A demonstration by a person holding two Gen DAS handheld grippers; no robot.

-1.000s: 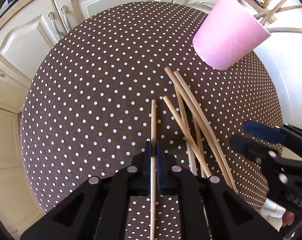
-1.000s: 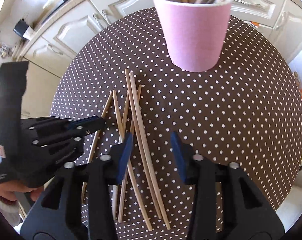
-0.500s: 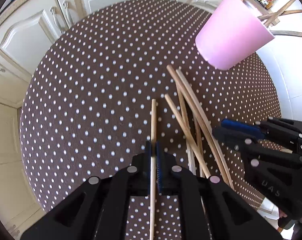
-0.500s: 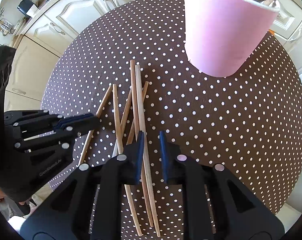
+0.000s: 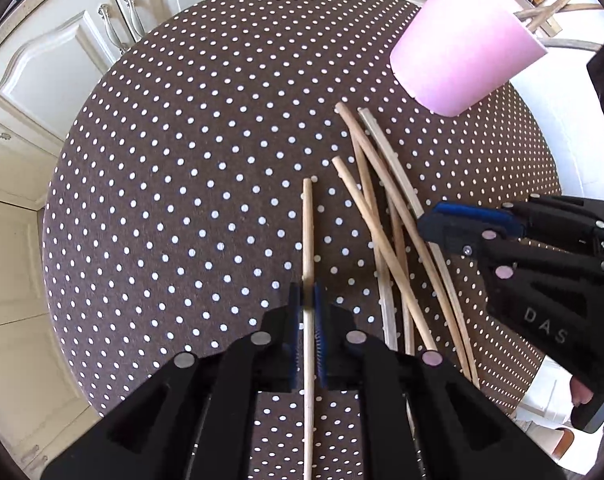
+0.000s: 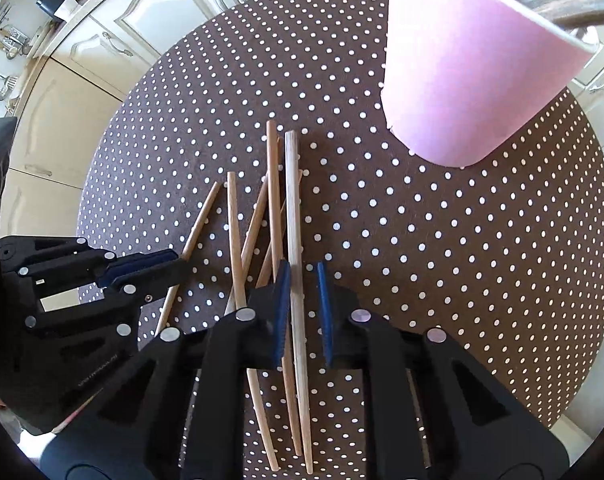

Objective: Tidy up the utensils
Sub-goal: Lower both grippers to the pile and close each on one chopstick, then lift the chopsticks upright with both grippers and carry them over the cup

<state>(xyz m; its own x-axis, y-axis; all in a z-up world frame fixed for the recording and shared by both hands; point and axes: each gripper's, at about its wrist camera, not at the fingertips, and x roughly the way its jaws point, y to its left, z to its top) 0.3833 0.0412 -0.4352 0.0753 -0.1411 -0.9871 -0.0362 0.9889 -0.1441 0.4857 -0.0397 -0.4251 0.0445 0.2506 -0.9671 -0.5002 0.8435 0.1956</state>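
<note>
From the left wrist camera, the left gripper (image 5: 309, 300) has its blue-padded jaws closed tight on a single pale wooden chopstick (image 5: 308, 236), which runs straight ahead from between the pads and also trails back under the gripper body. It lies apart from the others, to the left of the loose pile of wooden chopsticks (image 5: 386, 216) that sprawls crossed over the round brown table with white polka dots (image 5: 189, 184). Beyond the pile, at the far right of the tabletop, stands the pink paper cup (image 5: 462, 52), with a few sticks poking out of its top. The right gripper (image 5: 450, 224) reaches in from the right, its tips over the pile's outer sticks (whether its jaws are gripping cannot be told from this side). Cream cabinet doors with metal handles (image 5: 113, 32) ring the table's far edge.

From the right wrist camera, the right gripper (image 6: 302, 296) has its jaws narrowly parted around the lightest wooden chopstick (image 6: 293, 240), the rightmost of the pile; the left pad sits just beside it while a gap remains at the right pad, so the stick is bracketed, not pinched. The rest of the pile (image 6: 257, 216) fans out to its left. The left gripper (image 6: 169, 264) shows at the left, clamped on its darker stick (image 6: 199, 224). The pink cup (image 6: 466, 76) looms at the upper right, near the pile's far ends but not touching them.
</note>
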